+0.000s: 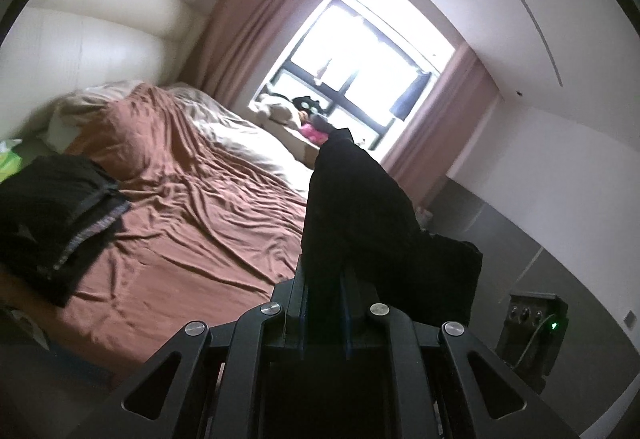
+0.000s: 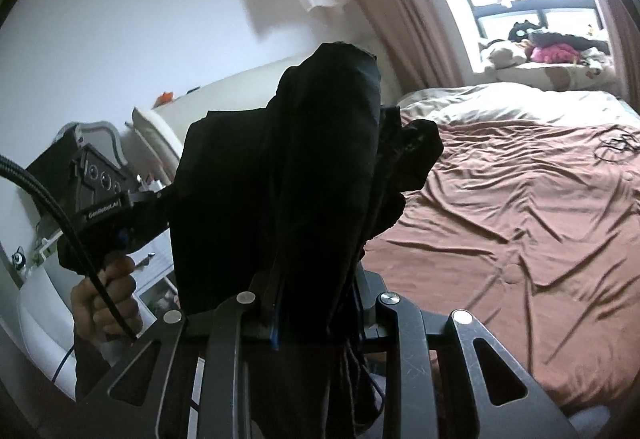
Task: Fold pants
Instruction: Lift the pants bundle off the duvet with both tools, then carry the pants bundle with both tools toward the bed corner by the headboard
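Both grippers hold up a pair of black pants (image 1: 352, 207) off the bed. In the left wrist view my left gripper (image 1: 324, 281) is shut on a bunch of the dark cloth, which stands up between the fingers and drapes to the right. In the right wrist view my right gripper (image 2: 318, 291) is shut on a thick fold of the pants (image 2: 312, 167), which fills the middle of the picture and hides the fingertips. The left gripper's body (image 2: 104, 207) shows beyond the cloth, with a hand (image 2: 106, 293) on its handle. The right gripper's body (image 1: 536, 315) shows at the lower right.
A bed with a wrinkled brown sheet (image 1: 192, 207) (image 2: 520, 207) lies below and ahead. A pile of folded dark clothes (image 1: 60, 223) sits on its left part. Pale bedding (image 2: 500, 103) lies near a bright window (image 1: 360, 51) with soft toys (image 2: 552, 47) on the sill. A black cable (image 2: 616, 147) lies on the sheet.
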